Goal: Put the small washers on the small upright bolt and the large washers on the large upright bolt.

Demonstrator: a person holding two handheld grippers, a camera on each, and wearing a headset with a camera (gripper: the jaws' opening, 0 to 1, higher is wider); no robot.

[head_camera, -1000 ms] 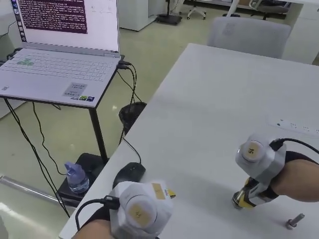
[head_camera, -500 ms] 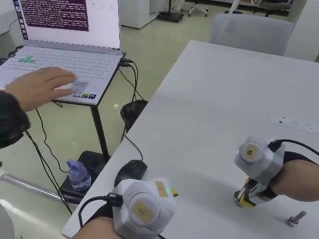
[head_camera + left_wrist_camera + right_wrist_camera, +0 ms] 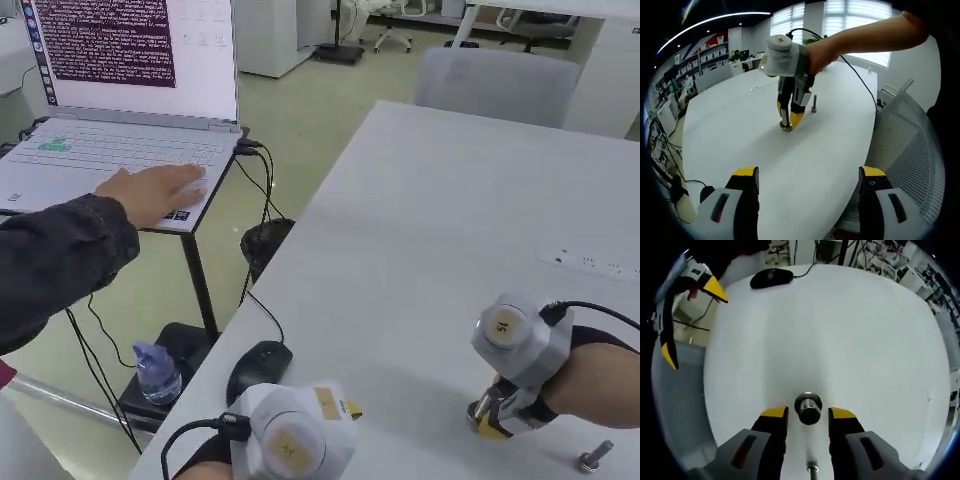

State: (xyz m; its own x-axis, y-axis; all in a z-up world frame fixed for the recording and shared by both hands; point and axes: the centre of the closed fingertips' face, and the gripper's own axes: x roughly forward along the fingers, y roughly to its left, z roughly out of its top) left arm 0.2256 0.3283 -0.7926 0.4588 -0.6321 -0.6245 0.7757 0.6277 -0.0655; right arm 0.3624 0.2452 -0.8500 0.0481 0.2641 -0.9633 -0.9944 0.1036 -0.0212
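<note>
Person's hand (image 3: 150, 190) has slid further over laptop (image 3: 120, 150), far left; grippers barely shifted. Right gripper (image 3: 808, 412) jaws apart, flanking large bolt (image 3: 808, 407) on counter (image 3: 420, 230). Small bolt (image 3: 593, 459) just right. Left gripper (image 3: 809, 171) jaws released, empty. Washer work likely unstarted.

bright, even daylight. windows (image 3: 850, 25) at the upper right of the left gripper view glare white. soft faint shadows on the counter (image 3: 420, 250). both gripper views bend at their edges.
</note>
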